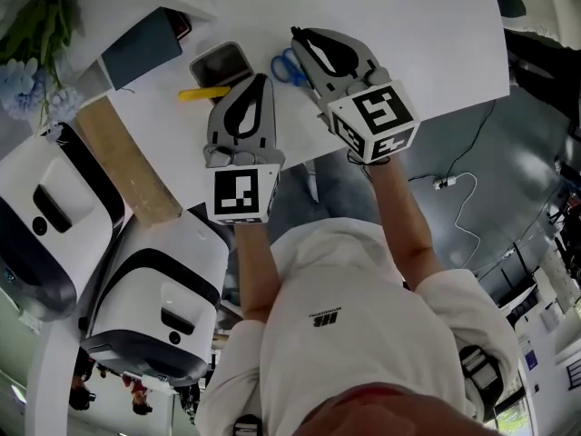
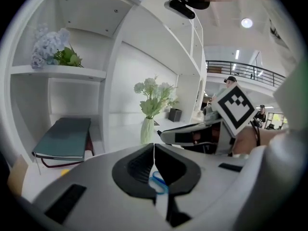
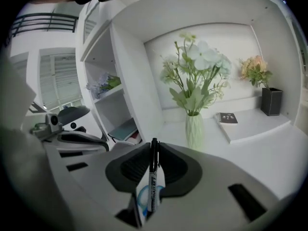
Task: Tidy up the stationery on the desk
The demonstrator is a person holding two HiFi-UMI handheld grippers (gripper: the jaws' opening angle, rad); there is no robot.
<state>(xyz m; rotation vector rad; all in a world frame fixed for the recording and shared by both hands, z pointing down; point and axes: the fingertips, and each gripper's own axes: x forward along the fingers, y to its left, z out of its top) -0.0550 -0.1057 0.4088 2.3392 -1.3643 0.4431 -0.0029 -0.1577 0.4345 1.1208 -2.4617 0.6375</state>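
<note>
My right gripper [image 3: 154, 144] is shut on a black marker pen [image 3: 152, 179] that stands upright between the jaws. In the head view the right gripper [image 1: 297, 34] hovers over the white desk [image 1: 427, 34], just right of blue-handled scissors [image 1: 288, 67]; the scissors' blue loop [image 3: 142, 202] shows under the jaws. My left gripper [image 2: 154, 147] is shut with nothing in it, and the scissors' handle [image 2: 159, 184] shows through the gap below. In the head view the left gripper [image 1: 263, 80] sits beside a yellow stick [image 1: 203, 93] and a dark pen tray [image 1: 221, 64].
A dark notebook [image 1: 141, 48] lies on the shelf's lower level, a brown board [image 1: 127, 162] leans by the desk edge, and white machines [image 1: 163, 298] stand below left. A vase of flowers [image 3: 195, 129], a small notebook [image 3: 230, 118] and a black pot [image 3: 272, 101] stand at the back.
</note>
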